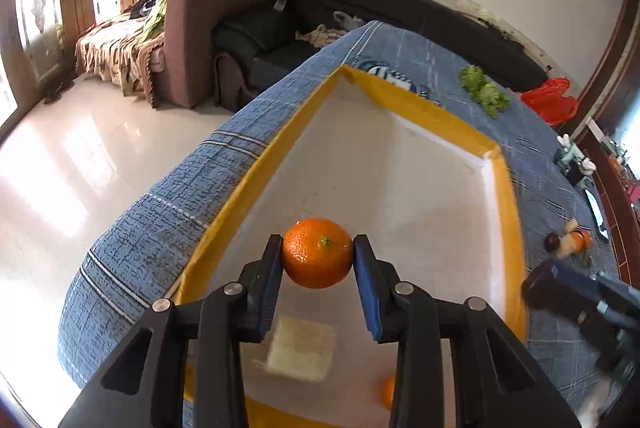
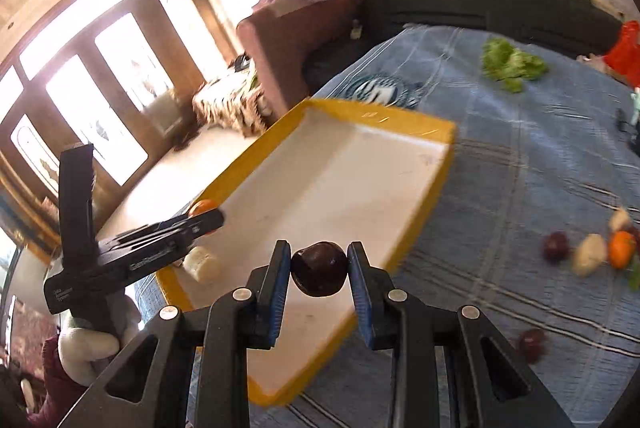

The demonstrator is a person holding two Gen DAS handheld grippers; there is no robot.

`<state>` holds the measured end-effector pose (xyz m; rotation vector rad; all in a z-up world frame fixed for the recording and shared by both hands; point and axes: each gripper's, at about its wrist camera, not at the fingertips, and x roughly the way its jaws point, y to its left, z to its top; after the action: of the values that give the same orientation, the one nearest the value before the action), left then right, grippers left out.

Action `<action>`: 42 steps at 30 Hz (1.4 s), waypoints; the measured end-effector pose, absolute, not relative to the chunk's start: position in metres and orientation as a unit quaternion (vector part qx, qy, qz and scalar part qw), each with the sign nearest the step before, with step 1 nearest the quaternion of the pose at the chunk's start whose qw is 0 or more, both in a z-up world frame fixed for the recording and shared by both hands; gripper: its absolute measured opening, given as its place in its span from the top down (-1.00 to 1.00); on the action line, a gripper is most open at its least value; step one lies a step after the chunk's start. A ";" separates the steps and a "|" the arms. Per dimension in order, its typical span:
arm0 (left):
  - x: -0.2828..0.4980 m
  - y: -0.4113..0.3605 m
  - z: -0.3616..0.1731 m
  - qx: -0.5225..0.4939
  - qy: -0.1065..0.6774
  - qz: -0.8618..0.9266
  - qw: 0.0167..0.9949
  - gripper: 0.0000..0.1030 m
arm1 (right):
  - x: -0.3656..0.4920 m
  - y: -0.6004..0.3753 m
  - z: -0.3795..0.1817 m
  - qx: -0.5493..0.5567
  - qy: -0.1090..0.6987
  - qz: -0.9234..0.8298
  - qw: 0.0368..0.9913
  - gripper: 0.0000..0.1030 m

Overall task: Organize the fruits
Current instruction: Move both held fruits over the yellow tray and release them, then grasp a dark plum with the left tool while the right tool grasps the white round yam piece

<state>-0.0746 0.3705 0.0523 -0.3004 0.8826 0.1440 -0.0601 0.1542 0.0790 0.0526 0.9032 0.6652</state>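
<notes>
My left gripper (image 1: 318,250) is shut on an orange (image 1: 318,253) and holds it above the white tray with a yellow rim (image 1: 400,164). A pale block of food (image 1: 301,348) and another orange (image 1: 388,392) lie in the tray below it. My right gripper (image 2: 319,260) is shut on a dark plum (image 2: 319,269) over the tray's near edge (image 2: 416,228). The left gripper with its orange (image 2: 203,206) shows in the right wrist view at the tray's left side. Loose fruits lie on the blue cloth: a plum (image 2: 556,246), a pale piece (image 2: 590,254), an orange (image 2: 621,248).
Green lettuce (image 2: 512,64) lies on the blue tablecloth (image 2: 520,156) at the far side. Another dark plum (image 2: 531,344) lies near the right gripper. A red bag (image 1: 550,100) sits at the table's far corner. Sofas (image 1: 208,8) stand beyond the table.
</notes>
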 end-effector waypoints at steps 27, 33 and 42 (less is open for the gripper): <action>-0.150 0.362 0.107 -0.208 0.327 0.055 0.920 -0.44 | -0.078 0.180 0.066 -0.007 0.416 0.298 0.859 0.13; -0.166 0.334 0.117 -0.197 0.323 0.035 0.925 -0.44 | -0.082 0.095 0.084 0.052 0.399 0.257 0.879 0.13; -0.152 0.267 0.108 -0.153 0.347 -0.035 0.925 -0.47 | -0.072 -0.104 0.091 0.154 0.384 0.095 0.905 0.04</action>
<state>-0.1515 0.2667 0.1083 -0.3144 0.7124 -0.0721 -0.0715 -0.1039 0.0907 0.3176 0.7940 0.1970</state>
